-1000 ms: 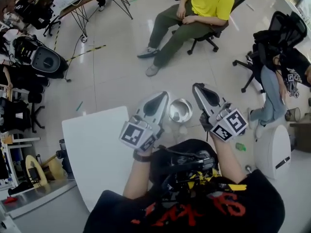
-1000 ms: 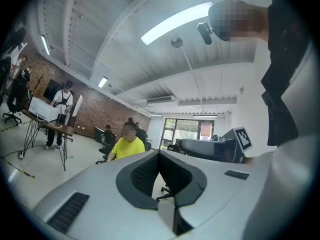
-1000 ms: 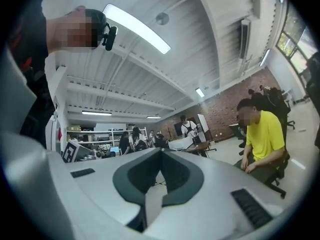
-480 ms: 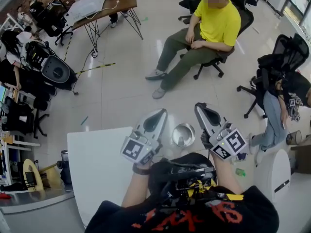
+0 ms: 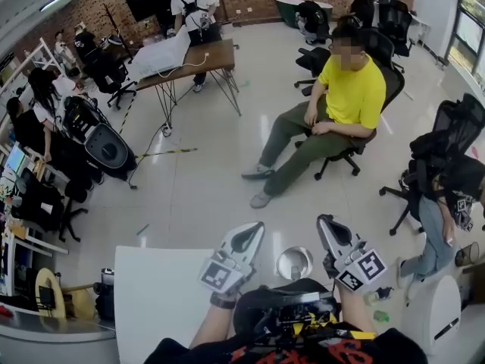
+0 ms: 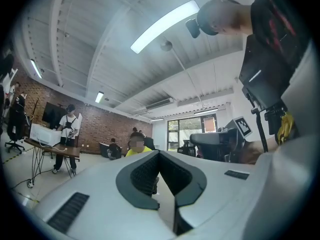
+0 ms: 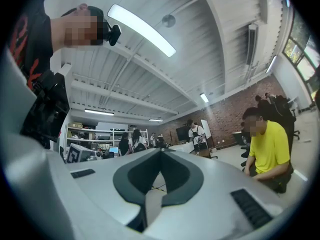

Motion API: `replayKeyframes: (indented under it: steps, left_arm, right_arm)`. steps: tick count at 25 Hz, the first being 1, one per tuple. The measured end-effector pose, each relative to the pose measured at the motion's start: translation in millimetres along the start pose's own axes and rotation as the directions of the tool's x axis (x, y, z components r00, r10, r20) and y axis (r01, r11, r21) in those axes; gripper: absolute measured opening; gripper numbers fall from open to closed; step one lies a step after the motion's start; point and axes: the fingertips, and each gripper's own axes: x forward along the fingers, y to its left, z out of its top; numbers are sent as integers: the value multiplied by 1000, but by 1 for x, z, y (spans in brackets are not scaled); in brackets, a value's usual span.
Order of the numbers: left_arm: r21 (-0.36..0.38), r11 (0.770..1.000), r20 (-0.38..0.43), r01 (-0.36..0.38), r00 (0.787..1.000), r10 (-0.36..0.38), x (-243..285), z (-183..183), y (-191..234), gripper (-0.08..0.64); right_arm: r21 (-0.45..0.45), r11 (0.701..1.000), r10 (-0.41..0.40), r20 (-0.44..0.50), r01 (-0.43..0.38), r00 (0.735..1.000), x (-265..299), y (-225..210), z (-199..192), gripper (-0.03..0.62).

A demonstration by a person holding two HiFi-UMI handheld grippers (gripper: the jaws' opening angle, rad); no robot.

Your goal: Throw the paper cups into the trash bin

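No paper cup shows in any view. A round steel trash bin [image 5: 294, 264] stands on the floor just ahead of me, between the two grippers. My left gripper [image 5: 248, 235] is held left of the bin, pointing forward, shut and empty. My right gripper [image 5: 328, 224] is right of the bin, also shut with nothing in it. In the left gripper view the left gripper [image 6: 159, 154] has its jaws together and points out into the room. The right gripper view shows the right gripper [image 7: 161, 152] the same way.
A white table [image 5: 155, 294] lies at my lower left. A person in a yellow shirt [image 5: 342, 95] sits on a chair ahead. Black office chairs [image 5: 447, 146] and a white rounded unit [image 5: 432, 317] are at the right. A wooden desk [image 5: 189, 58] and black equipment [image 5: 106, 146] stand at the left.
The head view has tilted up, taking in more of the room, so the grippers and bin sit lower in the picture. Both grippers stay shut and empty on either side of the bin.
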Motion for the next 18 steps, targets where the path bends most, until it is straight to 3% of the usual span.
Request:
replayKeyframes:
  steps: [5, 10, 18]
  left_arm:
    - [-18, 1000, -31, 4, 1000, -5, -5, -12, -2, 3]
    - [2, 1000, -7, 15, 1000, -15, -7, -9, -9, 3]
    - [5, 996, -56, 86, 995, -86, 7, -29, -27, 5]
  right_arm:
    - [6, 1000, -2, -8, 2, 1000, 0, 2, -2, 0]
    - [-5, 999, 41, -4, -41, 999, 3, 14, 6, 0]
    - [-43, 997, 57, 2, -57, 998, 0, 12, 10, 0]
